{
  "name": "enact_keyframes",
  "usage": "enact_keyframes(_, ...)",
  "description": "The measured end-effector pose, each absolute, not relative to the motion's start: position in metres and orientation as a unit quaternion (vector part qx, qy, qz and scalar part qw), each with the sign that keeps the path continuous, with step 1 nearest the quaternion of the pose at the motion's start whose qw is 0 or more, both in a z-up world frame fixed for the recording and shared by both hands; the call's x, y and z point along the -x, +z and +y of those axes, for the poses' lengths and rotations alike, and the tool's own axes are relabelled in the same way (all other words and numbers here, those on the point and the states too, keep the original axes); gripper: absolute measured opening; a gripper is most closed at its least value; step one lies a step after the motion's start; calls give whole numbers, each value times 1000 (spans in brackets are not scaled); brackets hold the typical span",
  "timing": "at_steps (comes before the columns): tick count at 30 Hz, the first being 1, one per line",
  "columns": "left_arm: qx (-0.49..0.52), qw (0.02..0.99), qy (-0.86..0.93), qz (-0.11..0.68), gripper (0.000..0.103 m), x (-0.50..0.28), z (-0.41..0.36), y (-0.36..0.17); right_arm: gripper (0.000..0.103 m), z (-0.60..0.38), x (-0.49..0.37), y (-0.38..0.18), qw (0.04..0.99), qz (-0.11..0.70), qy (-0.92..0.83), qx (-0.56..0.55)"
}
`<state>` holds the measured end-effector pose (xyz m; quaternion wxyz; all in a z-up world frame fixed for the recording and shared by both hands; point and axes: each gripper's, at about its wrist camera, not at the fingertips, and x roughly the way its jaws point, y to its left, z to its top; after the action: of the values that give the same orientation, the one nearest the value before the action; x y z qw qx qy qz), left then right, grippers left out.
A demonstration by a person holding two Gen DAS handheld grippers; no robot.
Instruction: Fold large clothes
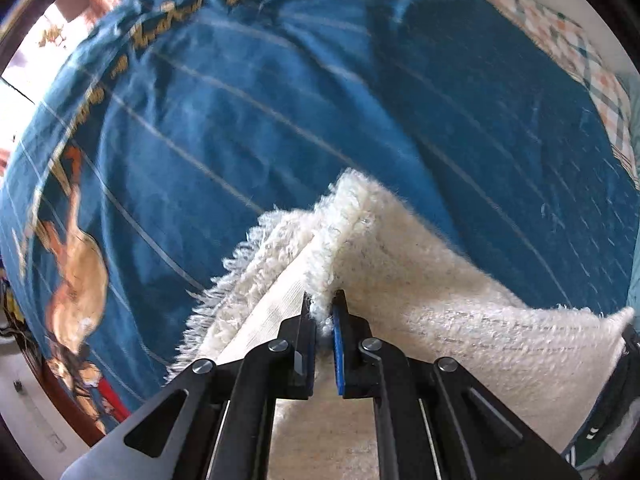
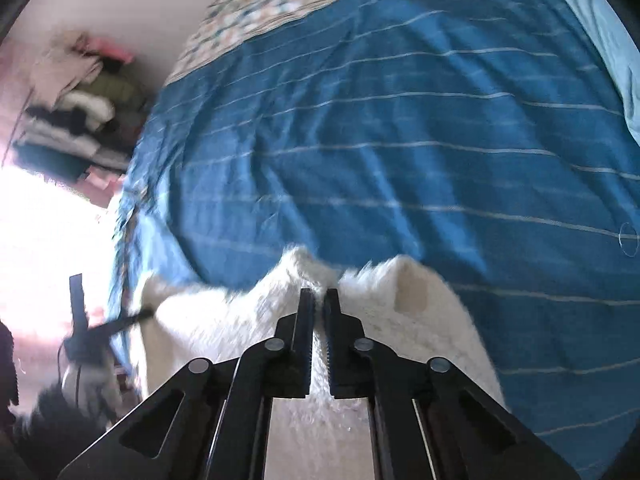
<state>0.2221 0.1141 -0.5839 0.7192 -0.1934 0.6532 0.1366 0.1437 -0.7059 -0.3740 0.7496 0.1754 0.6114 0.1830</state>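
Note:
A white fluffy garment (image 1: 432, 304) is held up over a bed with a blue striped cover (image 1: 280, 120). My left gripper (image 1: 323, 300) is shut on a bunched edge of the garment, which drapes right toward the other gripper's tip at the frame edge. In the right wrist view my right gripper (image 2: 319, 298) is shut on another edge of the same garment (image 2: 240, 320), with the blue cover (image 2: 400, 140) behind. The left gripper (image 2: 136, 316) shows at the left, pinching the far corner. The lower part of the garment is hidden below both grippers.
A checked pillow or quilt (image 1: 580, 52) lies at the head of the bed. A pale blue sheet (image 2: 600, 40) lies at the right. A pile of clothes (image 2: 80, 112) sits on a shelf by a bright window. The cover's left edge bears an orange cartoon print (image 1: 76, 280).

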Motion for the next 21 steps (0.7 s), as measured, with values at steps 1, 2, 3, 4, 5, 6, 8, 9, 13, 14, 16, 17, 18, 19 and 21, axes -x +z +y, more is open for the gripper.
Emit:
enact_keyframes(1,195,715,135,658,5,-224,115,-589,5,-705,-150,-388,741,621,172,-191)
enact_keyframes(2,197,708,131,665,7,-225,116,-595,5,-703,-154,-403,732,634,158,-196)
enact_keyframes(3,199,702,131,671,12,-227,117,-599,5,-702,-157,-417,725,642,145,-203)
enact_keyframes(4,196,699,133,675,12,-228,118,-598,5,-700,-160,-429,718,649,138,-211)
enact_keyframes(5,196,695,128,680,12,-230,117,-594,5,-699,-163,-441,704,664,133,-214)
enact_keyframes(6,193,693,126,683,12,-230,115,-590,6,-701,-166,-448,690,676,125,-226)
enact_keyframes(8,166,703,128,679,16,-230,109,-570,17,-711,-165,-444,678,674,117,-268)
enact_keyframes(9,152,713,126,673,28,-228,105,-559,33,-717,-163,-435,679,671,113,-276)
enact_keyframes(13,136,740,109,649,93,-222,82,-528,63,-743,-135,-373,742,630,43,-224)
enact_keyframes(14,134,745,102,645,93,-220,74,-524,63,-746,-127,-364,745,625,42,-228)
enact_keyframes(16,121,752,96,641,93,-219,56,-520,63,-741,-105,-350,737,622,81,-250)
enact_keyframes(17,107,759,94,636,93,-220,48,-520,62,-739,-100,-347,730,628,95,-252)
enact_keyframes(18,80,768,85,630,93,-219,29,-522,55,-725,-95,-352,715,643,115,-248)
enact_keyframes(19,65,770,83,629,93,-221,20,-524,49,-711,-93,-363,702,656,128,-245)
enact_keyframes(21,36,772,66,631,93,-222,-1,-539,29,-687,-96,-394,674,684,131,-245)
